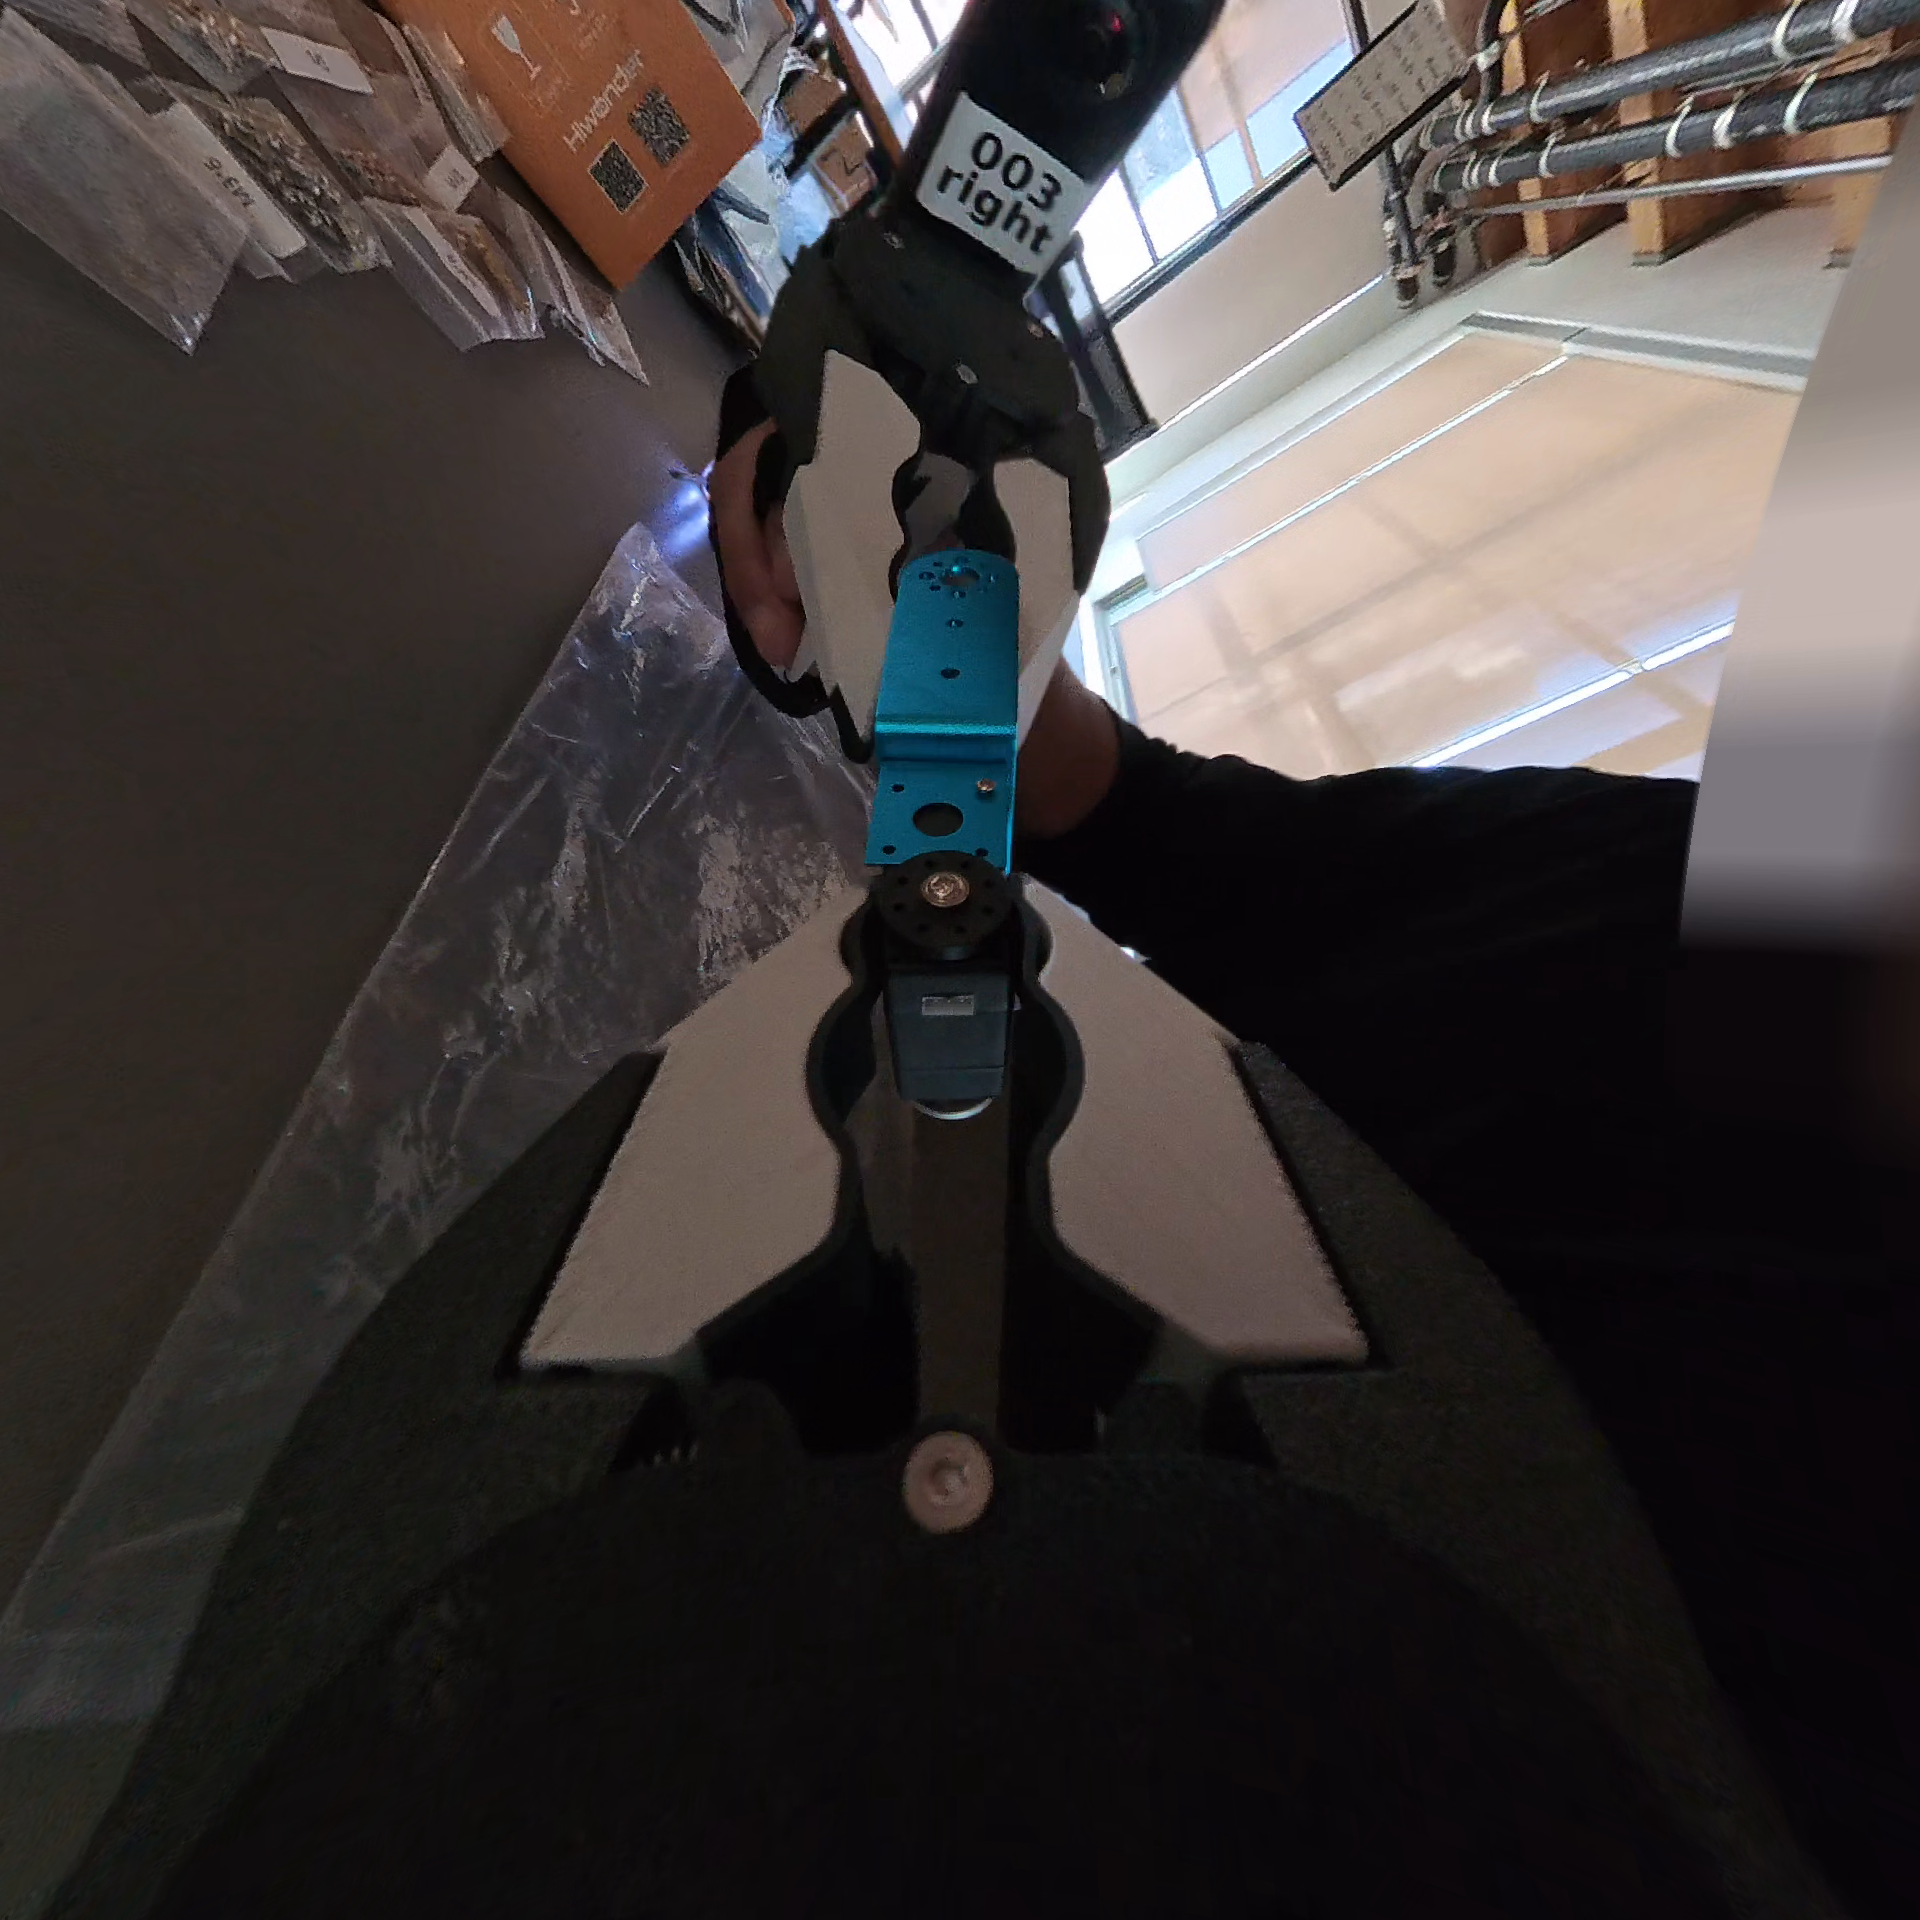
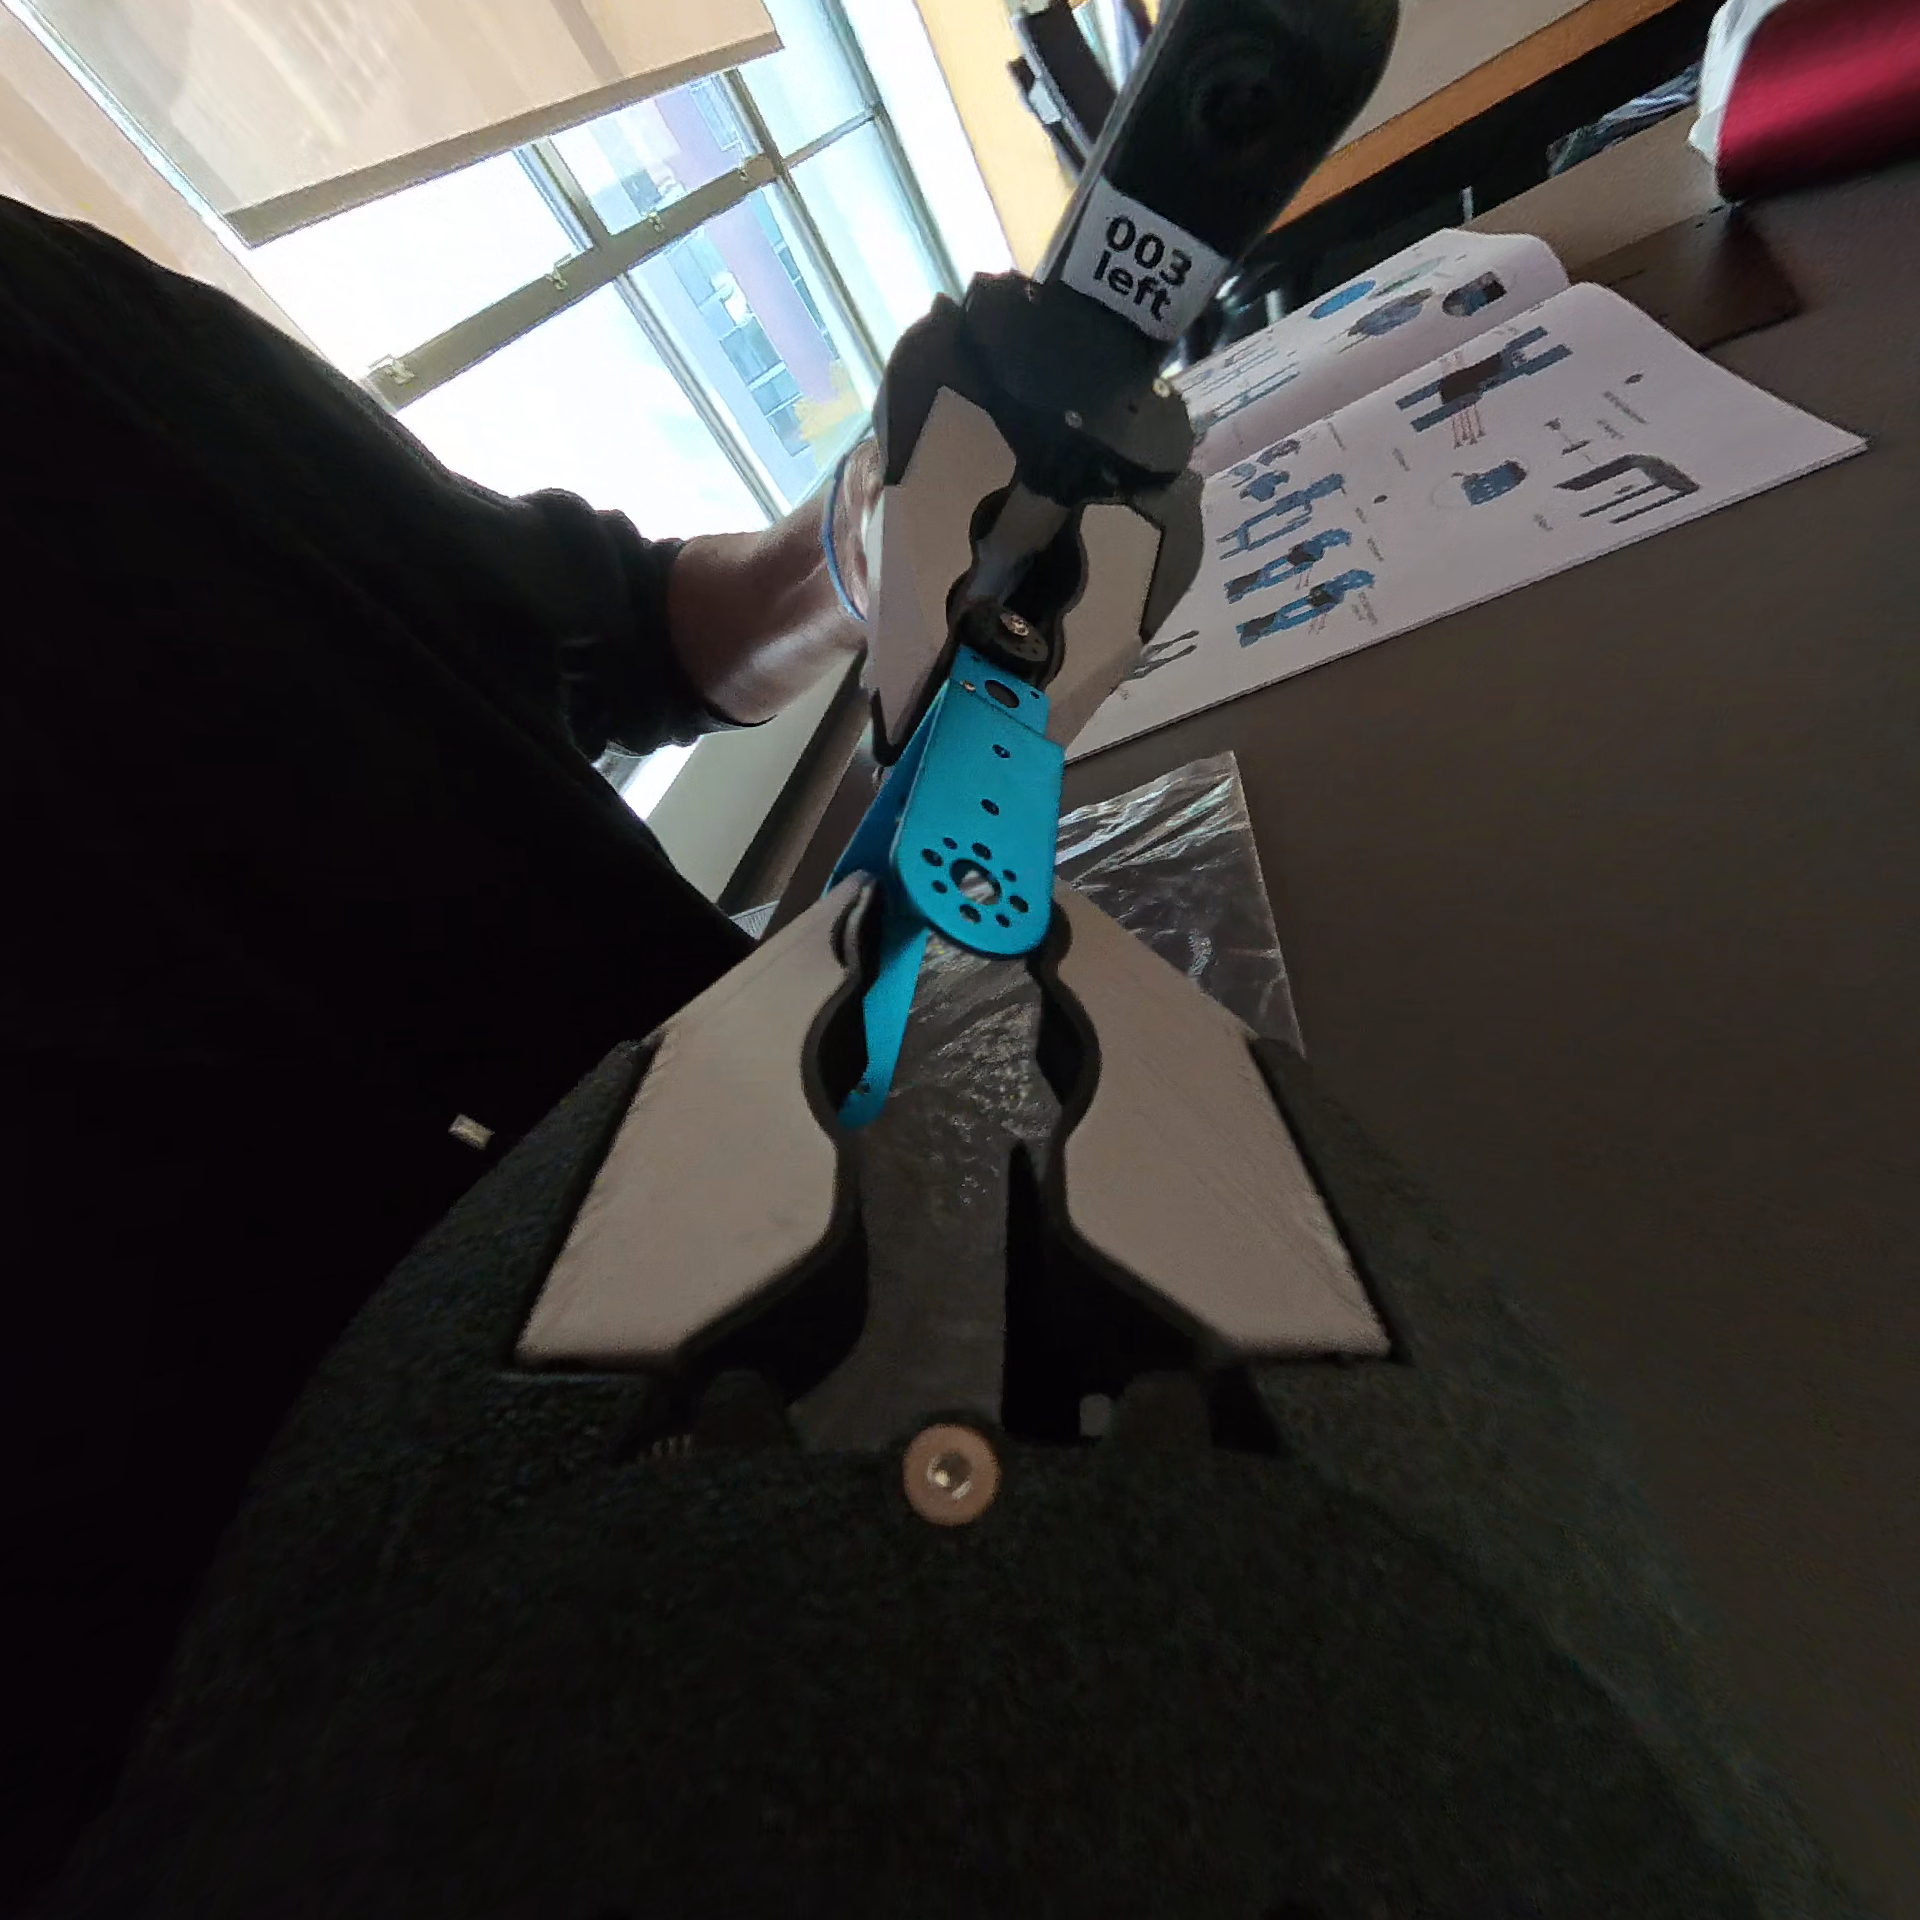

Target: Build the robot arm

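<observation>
My left gripper is shut on a black servo motor, whose round horn sticks out past my fingertips. My right gripper is shut on a blue metal bracket with several holes. The two grippers face each other tip to tip above the table. The bracket's flat base meets the servo's horn. The right gripper shows at the top of the left wrist view, and the left gripper with the servo at the top of the right wrist view.
A clear plastic bag lies on the grey table below the grippers. An orange box and bags of small parts stand at the table's far side. An open picture booklet lies nearby. A person's dark sleeve is close. The grippers are tip to tip, or close to it.
</observation>
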